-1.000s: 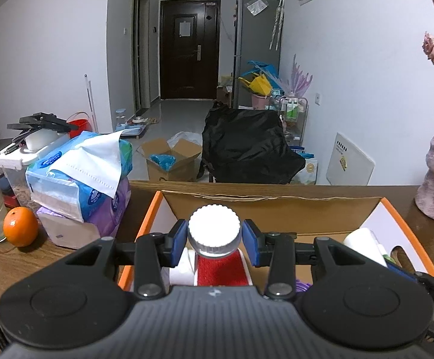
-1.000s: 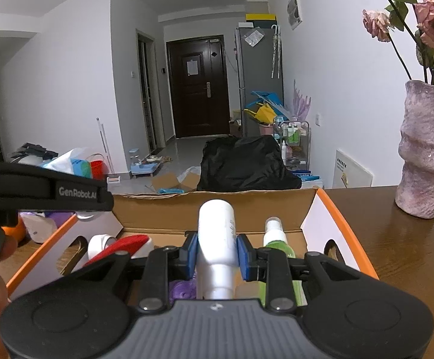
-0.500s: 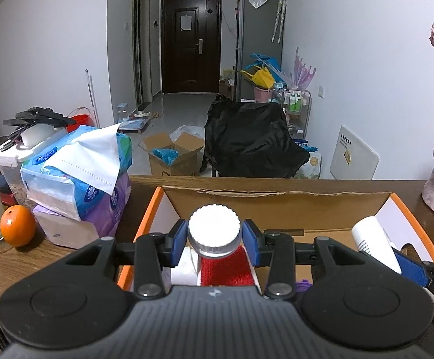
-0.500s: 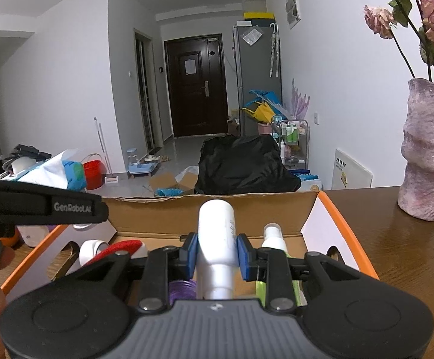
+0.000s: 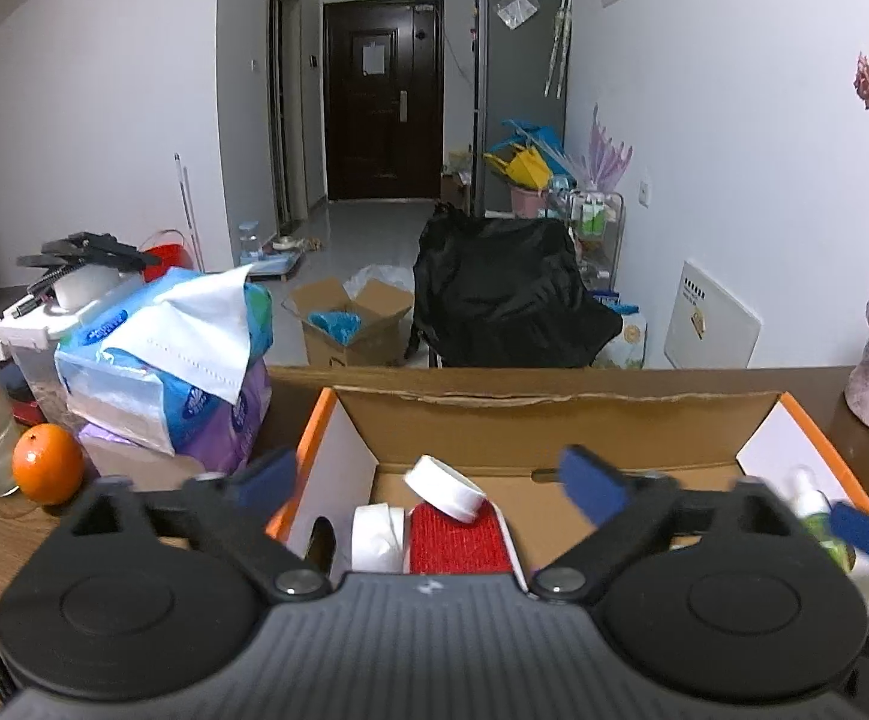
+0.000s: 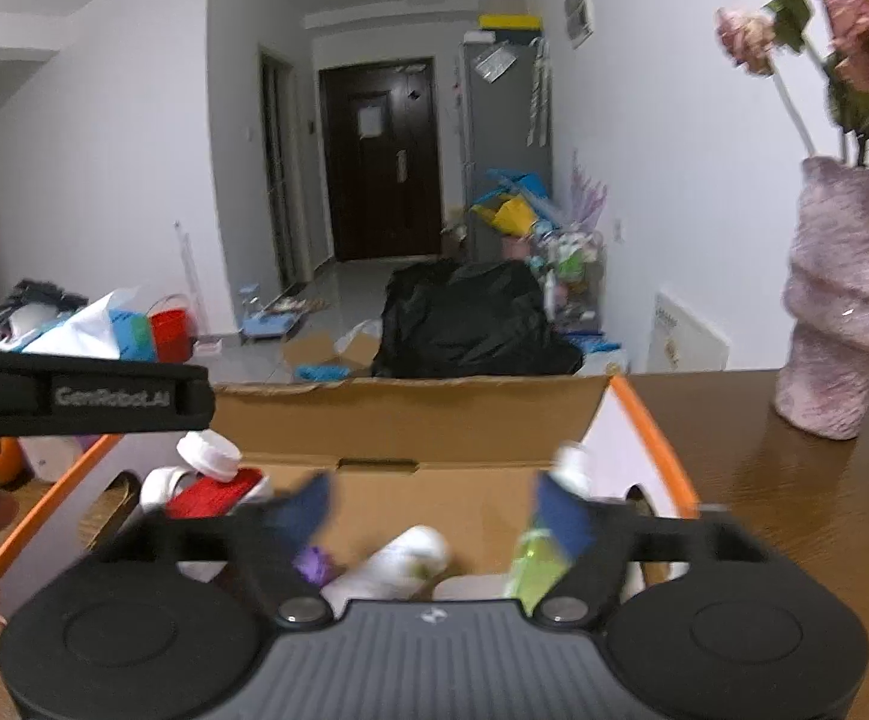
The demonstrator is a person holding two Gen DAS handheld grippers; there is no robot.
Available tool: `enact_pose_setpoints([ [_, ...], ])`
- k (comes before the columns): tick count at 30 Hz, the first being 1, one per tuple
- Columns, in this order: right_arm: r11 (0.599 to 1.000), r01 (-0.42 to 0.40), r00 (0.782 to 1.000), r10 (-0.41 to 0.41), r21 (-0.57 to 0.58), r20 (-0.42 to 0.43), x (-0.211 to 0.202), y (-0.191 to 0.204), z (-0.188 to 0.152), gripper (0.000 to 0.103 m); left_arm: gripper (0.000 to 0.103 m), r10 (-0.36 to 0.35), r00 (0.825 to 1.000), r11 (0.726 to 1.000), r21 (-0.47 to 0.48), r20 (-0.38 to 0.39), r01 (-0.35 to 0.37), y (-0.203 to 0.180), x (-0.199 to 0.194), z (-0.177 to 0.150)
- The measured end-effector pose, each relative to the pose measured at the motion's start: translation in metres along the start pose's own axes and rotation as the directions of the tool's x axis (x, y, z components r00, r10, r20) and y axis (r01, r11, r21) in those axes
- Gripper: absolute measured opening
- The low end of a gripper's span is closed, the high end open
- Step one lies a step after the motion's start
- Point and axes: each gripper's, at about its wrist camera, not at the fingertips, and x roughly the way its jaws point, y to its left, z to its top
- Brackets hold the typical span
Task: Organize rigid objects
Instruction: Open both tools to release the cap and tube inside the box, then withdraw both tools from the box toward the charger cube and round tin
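Cardboard box (image 5: 554, 420), orange-edged, open-topped, on the wooden table (image 6: 794, 510); occupies 12 o'clock ahead of both tools.

Left gripper (image 5: 428, 480): jaws spread wide, empty; half a second ago clamped on the white-capped jar (image 5: 445, 488). Jar now tilted inside the box, at 12 o'clock between the blue pads, leaning on a red-topped item (image 5: 461, 543), a white round container (image 5: 377, 540) just beside at 9 o'clock.

Right gripper (image 6: 434, 507): jaws likewise parted, empty; previously shut on the white bottle (image 6: 398, 564). Bottle now lying in the box at 6 o'clock of the pads, green spray bottle (image 6: 539, 558) at 3 o'clock.

Both items released into the box; two placements judged complete, both tools free for further pickups.
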Motion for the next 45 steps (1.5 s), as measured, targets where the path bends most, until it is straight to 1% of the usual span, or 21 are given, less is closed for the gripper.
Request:
enact_pose_setpoints([
  [1, 1.0, 0.008, 1.0, -0.008, 0.0, 0.017, -0.002, 0.0, 0.0, 0.097, 0.103, 0.003, 1.0, 1.0, -0.004, 0.004, -0.003, 0.0, -0.001, 0.0],
  [6, 1.0, 0.013, 0.999, -0.013, 0.007, 0.034, -0.005, -0.004, 0.001, 0.103, 0.103, 0.001, 1.0, 1.0, -0.002, 0.004, -0.001, 0.0, -0.002, 0.001],
  [17, 0.999, 0.036, 0.999, -0.036, 0.002, 0.033, -0.009, -0.005, -0.001, 0.103, 0.103, 0.003, 1.0, 1.0, -0.009, -0.002, -0.003, -0.001, -0.004, 0.0],
  [22, 0.999, 0.043, 0.999, -0.043, -0.003, 0.033, -0.014, -0.007, -0.003, 0.103, 0.103, 0.007, 1.0, 1.0, -0.004, 0.008, -0.007, 0.0, -0.01, -0.002],
  [30, 0.999, 0.043, 0.999, -0.043, -0.016, 0.03, -0.025, -0.011, -0.006, 0.103, 0.103, -0.006, 0.999, 1.0, -0.002, 0.033, 0.006, 0.003, -0.028, -0.007],
  [38, 0.999, 0.022, 0.999, -0.021, -0.025, 0.029, -0.041, -0.015, -0.012, 0.103, 0.103, -0.015, 0.998, 1.0, 0.009, 0.055, 0.015, 0.004, -0.051, -0.015],
  [41, 0.999, 0.015, 0.999, -0.014, -0.03, 0.033, -0.048, -0.016, -0.013, 0.103, 0.103, -0.018, 0.998, 1.0, 0.016, 0.053, 0.017, 0.004, -0.058, -0.021],
  [45, 0.999, 0.005, 0.999, -0.004, -0.036, 0.032, -0.057, -0.017, -0.017, 0.103, 0.103, -0.031, 0.999, 1.0, -0.001, 0.038, 0.031, 0.006, -0.067, -0.03],
])
